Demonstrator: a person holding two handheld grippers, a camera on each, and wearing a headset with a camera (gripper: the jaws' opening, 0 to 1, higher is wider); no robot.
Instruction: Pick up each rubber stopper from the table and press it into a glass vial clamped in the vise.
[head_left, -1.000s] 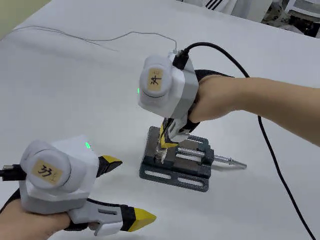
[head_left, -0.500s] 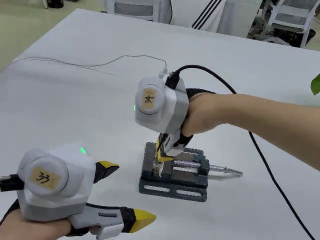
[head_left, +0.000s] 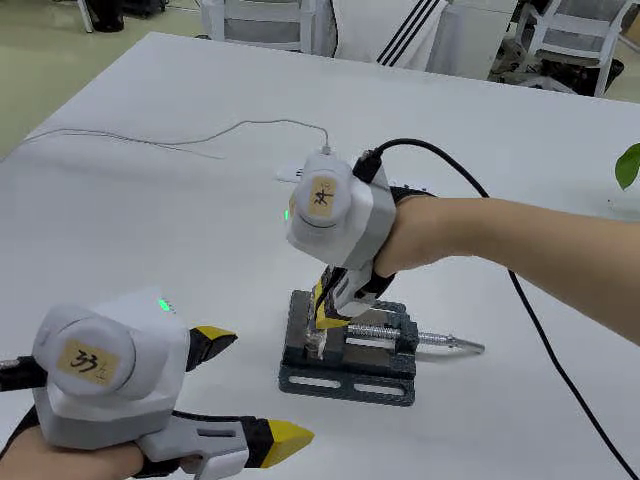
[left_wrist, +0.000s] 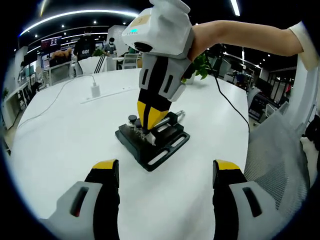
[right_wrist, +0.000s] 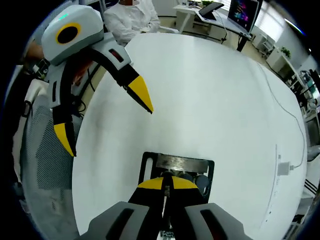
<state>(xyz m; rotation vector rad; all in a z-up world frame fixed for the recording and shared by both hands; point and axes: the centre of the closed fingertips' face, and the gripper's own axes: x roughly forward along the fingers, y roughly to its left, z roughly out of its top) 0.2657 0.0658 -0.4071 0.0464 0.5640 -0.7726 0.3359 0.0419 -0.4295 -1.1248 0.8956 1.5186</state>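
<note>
White worktop (head_left: 140, 210) carrying a dark vise (head_left: 345, 378), its screw handle (head_left: 452, 345) pointing to the person's right. The right tongs (head_left: 322, 322) point down into the vise mouth with their yellow tips closed together. Whether a stopper sits between them cannot be told, since the tips cover that spot. The left tongs (head_left: 252, 385) hang spread wide above the worktop near the vise, holding nothing. Dark-topped glass vials (left_wrist: 133, 120) stand in the vise just beside the right tips, partly hidden.
</note>
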